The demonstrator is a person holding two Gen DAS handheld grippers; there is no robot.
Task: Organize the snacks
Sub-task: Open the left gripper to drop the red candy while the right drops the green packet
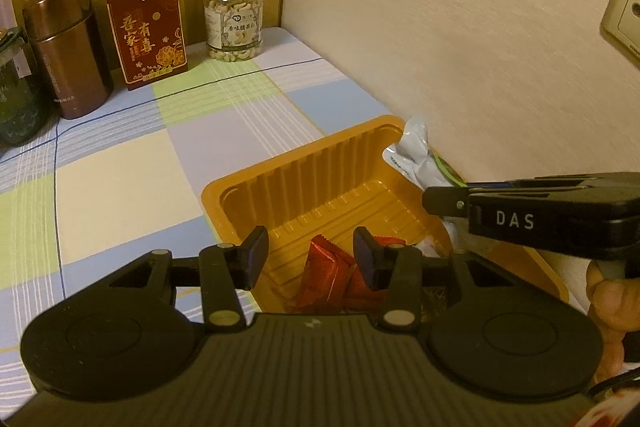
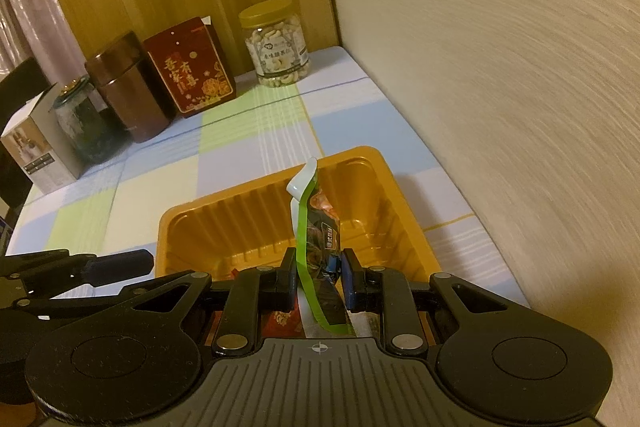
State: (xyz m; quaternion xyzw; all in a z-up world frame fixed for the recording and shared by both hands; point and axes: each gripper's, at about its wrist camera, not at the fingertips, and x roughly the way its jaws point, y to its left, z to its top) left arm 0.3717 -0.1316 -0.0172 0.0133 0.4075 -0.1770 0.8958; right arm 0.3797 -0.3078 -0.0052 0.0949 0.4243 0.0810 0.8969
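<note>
Right gripper (image 2: 316,277): clamped on green-edged snack packet (image 2: 316,223), held upright over orange tray (image 2: 188,223). Left gripper (image 1: 310,259): wide, empty. Lower packet fully inside tray before releasing.

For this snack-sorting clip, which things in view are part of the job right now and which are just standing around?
In the job:
- orange tray
- green-edged snack packet, clamped in the right gripper over the tray
- red snack packets lying in the tray
- left gripper, open above them

Standing about, at the back of the table:
- cashew jar
- red box
- brown canister
- dark glass jar
- grey carton
</note>
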